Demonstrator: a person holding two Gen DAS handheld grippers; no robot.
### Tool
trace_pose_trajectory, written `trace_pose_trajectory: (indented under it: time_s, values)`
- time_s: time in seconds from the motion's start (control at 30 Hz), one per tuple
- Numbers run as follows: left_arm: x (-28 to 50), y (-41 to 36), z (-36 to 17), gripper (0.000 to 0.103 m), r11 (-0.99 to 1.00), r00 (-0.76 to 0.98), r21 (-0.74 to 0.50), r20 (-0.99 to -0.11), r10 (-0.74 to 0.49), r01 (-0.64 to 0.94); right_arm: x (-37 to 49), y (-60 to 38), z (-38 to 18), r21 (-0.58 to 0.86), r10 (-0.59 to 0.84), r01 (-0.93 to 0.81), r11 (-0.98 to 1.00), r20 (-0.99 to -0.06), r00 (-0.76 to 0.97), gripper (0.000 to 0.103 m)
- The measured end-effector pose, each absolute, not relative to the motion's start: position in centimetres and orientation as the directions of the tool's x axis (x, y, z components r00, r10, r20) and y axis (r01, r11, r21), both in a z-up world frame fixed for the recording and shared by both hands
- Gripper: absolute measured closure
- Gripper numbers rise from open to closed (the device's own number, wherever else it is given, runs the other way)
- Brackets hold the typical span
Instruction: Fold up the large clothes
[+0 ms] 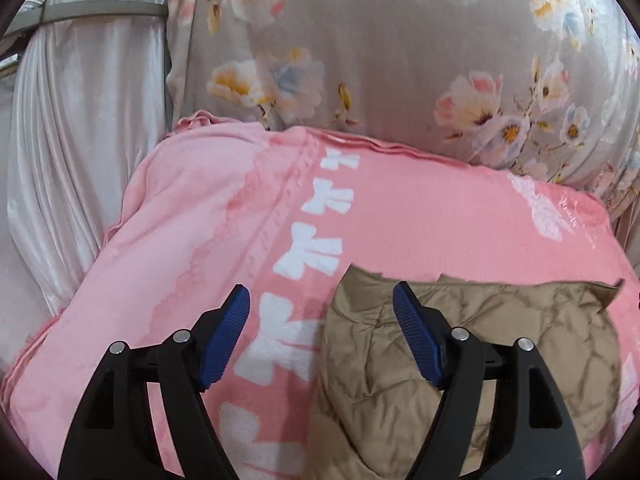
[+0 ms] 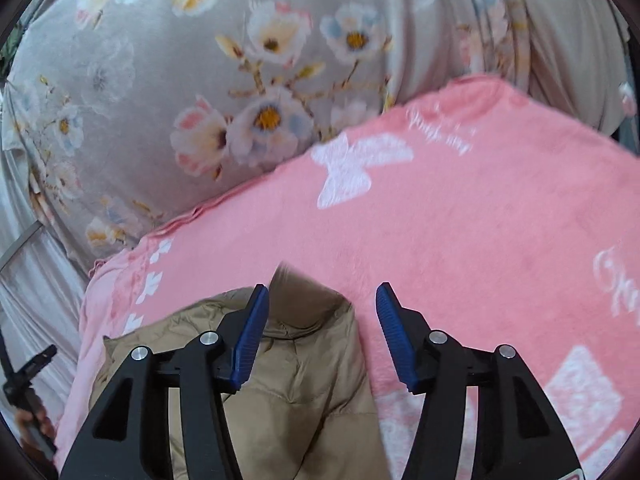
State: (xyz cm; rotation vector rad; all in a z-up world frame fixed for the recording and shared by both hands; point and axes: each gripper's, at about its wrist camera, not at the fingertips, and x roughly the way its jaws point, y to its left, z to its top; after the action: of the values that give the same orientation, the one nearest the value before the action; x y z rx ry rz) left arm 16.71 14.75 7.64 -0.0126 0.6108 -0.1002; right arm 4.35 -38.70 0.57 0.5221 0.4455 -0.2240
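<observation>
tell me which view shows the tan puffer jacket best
The left wrist view: the tan puffer jacket spreads wide there, quilting sharp, on the pink blanket. The right wrist view shows a narrower part, its top edge blurred.

Setting: a home, most likely a bedroom; I work over a bed or a similar soft surface.

Evidence I log from both wrist views:
- Pink fleece blanket (image 1: 440, 216), printed with white bows and script lettering, its scalloped hem layered at the far edge; it covers the whole work surface.
- Grey floral bedding (image 1: 380, 60), bulging like a quilt or large pillow, touching the blanket's far edge.
- Pale satin curtain (image 1: 84, 120), gathered by a grey tie-back band (image 1: 104, 14), hanging at the left of the left wrist view.
- Tan quilted jacket (image 2: 296, 396), lying on the blanket.

All soft domestic textiles.
</observation>
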Motion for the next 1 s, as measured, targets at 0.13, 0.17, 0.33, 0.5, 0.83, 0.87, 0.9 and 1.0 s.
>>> trace_pose_trajectory:
  time_s: [0.13, 0.17, 0.33, 0.5, 0.83, 0.87, 0.9, 1.0]
  values:
    - [17.1, 10.9, 9.0, 0.032, 0.983, 0.79, -0.094, -0.585, -0.185, 0.16, 4.9, -34.6, 3.6, 0.371, -0.091, 0.264, 0.89, -0.423, 0.902, 0.078]
    - [17.5, 8.9, 8.7, 0.032, 0.978, 0.779, -0.093, -0.593, -0.203, 0.185, 5.7, -33.1, 3.9, 0.348, -0.079, 0.247, 0.904, -0.431, 0.899, 0.083]
    - [20.7, 1.0, 4.7, 0.042, 0.972, 0.715, -0.053, -0.669, -0.205, 0.229, 11.7, -26.2, 3.5, 0.157, -0.086, 0.181, 0.971, -0.475, 0.876, 0.1]
    - [24.9, -0.9, 0.4, 0.046, 0.986, 0.677, 0.004, -0.728, -0.112, 0.168, 15.8, -27.9, 0.3, 0.097, -0.141, 0.235, 0.967, -0.562, 0.815, 0.1]
    - [26.8, -0.7, -4.2, 0.047, 0.986, 0.646, -0.015, -0.754, -0.119, 0.164, 18.8, -30.8, -6.6, 0.181, -0.057, 0.253, 0.95, -0.697, 0.715, 0.103]
    - [26.8, -0.7, -4.4, 0.047, 0.987, 0.648, -0.017, -0.752, -0.12, 0.162, 19.0, -30.8, -6.7, 0.184, -0.054, 0.254, 0.949, -0.701, 0.711, 0.103]
    - [26.8, -0.8, -4.7, 0.047, 0.987, 0.653, -0.013, -0.749, -0.113, 0.157, 19.1, -30.8, -6.9, 0.187, -0.051, 0.254, 0.949, -0.705, 0.708, 0.103]
    - [26.8, -1.2, -5.1, 0.046, 0.989, 0.663, 0.015, -0.743, -0.089, 0.149, 19.3, -30.4, -7.3, 0.176, -0.057, 0.256, 0.95, -0.711, 0.701, 0.103]
